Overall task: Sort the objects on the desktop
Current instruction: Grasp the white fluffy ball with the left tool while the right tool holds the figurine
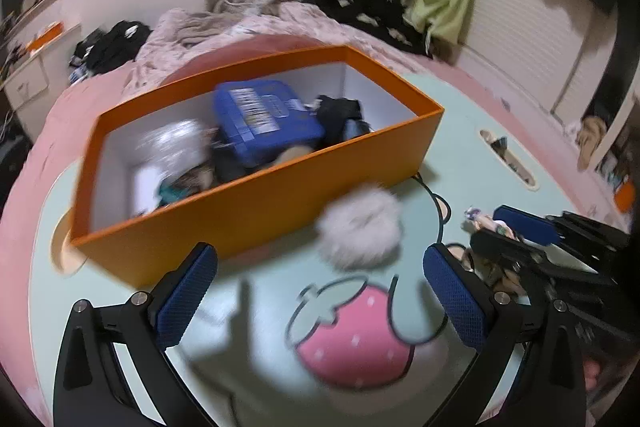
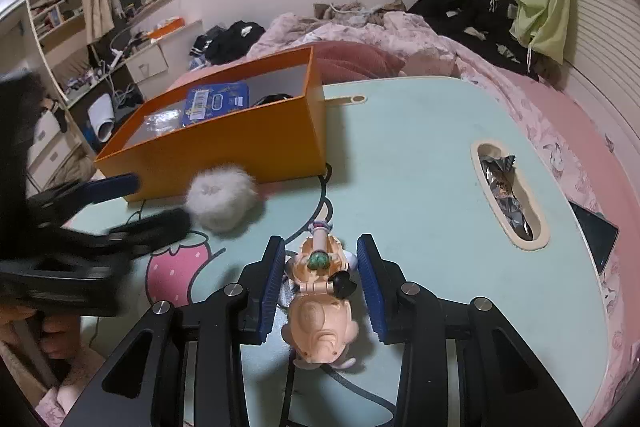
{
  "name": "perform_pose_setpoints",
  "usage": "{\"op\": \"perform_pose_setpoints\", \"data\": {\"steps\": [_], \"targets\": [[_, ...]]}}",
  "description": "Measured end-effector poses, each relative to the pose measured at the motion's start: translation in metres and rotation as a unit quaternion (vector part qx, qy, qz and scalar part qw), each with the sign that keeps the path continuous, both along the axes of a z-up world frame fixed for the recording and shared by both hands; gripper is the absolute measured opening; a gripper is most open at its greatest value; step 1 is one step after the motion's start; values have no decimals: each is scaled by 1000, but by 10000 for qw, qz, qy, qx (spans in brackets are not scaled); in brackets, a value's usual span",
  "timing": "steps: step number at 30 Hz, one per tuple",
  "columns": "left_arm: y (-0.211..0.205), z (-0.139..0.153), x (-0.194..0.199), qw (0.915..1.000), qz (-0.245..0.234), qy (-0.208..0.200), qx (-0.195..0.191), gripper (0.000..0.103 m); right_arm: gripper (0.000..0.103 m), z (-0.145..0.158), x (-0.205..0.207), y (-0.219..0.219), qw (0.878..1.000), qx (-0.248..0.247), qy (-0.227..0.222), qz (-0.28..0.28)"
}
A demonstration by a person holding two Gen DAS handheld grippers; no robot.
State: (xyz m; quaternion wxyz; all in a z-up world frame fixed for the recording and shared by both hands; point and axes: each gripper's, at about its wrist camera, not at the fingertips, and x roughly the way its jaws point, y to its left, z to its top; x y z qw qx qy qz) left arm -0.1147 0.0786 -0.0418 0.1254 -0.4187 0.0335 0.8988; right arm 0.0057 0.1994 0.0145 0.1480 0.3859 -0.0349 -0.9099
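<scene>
A peach-coloured toy figurine [image 2: 320, 307] lies on the pale green table [image 2: 420, 147] between the blue pads of my right gripper [image 2: 320, 247], which is shut against its sides. In the left wrist view the same right gripper [image 1: 490, 229] shows at the right edge with the figurine [image 1: 476, 221] at its tips. My left gripper [image 1: 320, 253] is open and holds nothing. Just beyond its fingertips a white fluffy ball [image 1: 362, 227] rests on the table. That ball [image 2: 220, 199] sits against the front wall of the orange box [image 2: 240, 147], beside the left gripper [image 2: 160, 199].
The orange box [image 1: 260, 203] holds a blue tin [image 1: 264, 119], a clear bag and dark items. A slot in the table [image 2: 506, 187] has foil wrappers in it. A phone [image 2: 596, 235] lies at the table's right edge. Behind is a bed with clothes.
</scene>
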Motion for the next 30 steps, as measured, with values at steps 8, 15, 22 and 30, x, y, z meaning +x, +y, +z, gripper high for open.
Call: {"op": "perform_pose_setpoints", "data": {"steps": [8,15,22,30], "targets": [[41,-13,-41,9989,-168,-287,-339,50,65,-10,6,-2,9992,397,-21,-38],[13,20,-19,9997,-183,80,170,39,81,-15,12,-4,9966,811,73,-100],[-13,57,29,9976,-90,526,432,39,79,-19,23,7,9964,804,218,-129],[-48,78,95,9956,328,570,671,39,79,-18,28,8,9972,647,359,-112]]}}
